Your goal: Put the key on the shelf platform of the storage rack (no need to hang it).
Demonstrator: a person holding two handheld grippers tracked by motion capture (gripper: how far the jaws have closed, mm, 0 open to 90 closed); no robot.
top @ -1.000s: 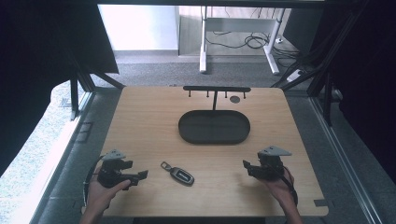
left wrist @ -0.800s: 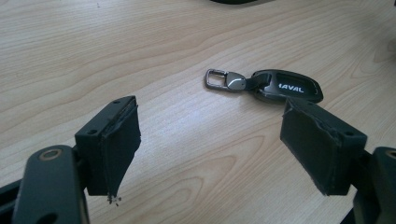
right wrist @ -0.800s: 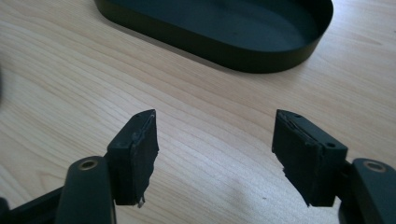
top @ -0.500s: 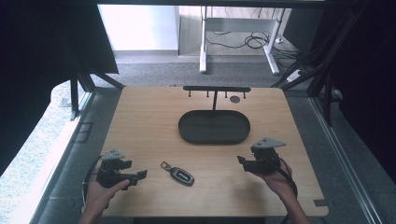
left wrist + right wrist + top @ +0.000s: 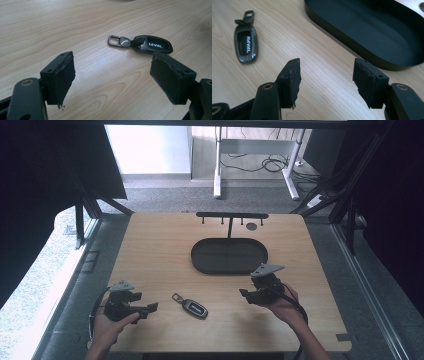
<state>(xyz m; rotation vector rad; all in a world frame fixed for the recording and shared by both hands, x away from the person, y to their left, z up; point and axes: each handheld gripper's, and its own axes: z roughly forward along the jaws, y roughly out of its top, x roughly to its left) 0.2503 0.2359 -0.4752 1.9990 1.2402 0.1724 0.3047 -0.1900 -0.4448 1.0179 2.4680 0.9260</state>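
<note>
A dark car key fob (image 5: 192, 307) with a metal clip lies flat on the wooden table (image 5: 155, 250), near the front middle. In the left gripper view the fob (image 5: 152, 45) reads HAVAL and lies just beyond the right jaw. My left gripper (image 5: 149, 308) is held at the front left, open and empty, pointing at the fob. My right gripper (image 5: 246, 294) is at the front right, open and empty, below the black oval tray (image 5: 229, 256). In the right gripper view the fob (image 5: 246, 45) lies far left and the tray (image 5: 372, 32) ahead to the right.
A black hook rack (image 5: 232, 215) on a post stands behind the tray at the table's far edge. A small dark round mark (image 5: 251, 226) sits on the table near it. White desk legs (image 5: 217, 165) and cables lie on the floor beyond.
My right gripper has moved up and to the left, closer to the tray's right end. The left gripper and the fob have stayed in place.
</note>
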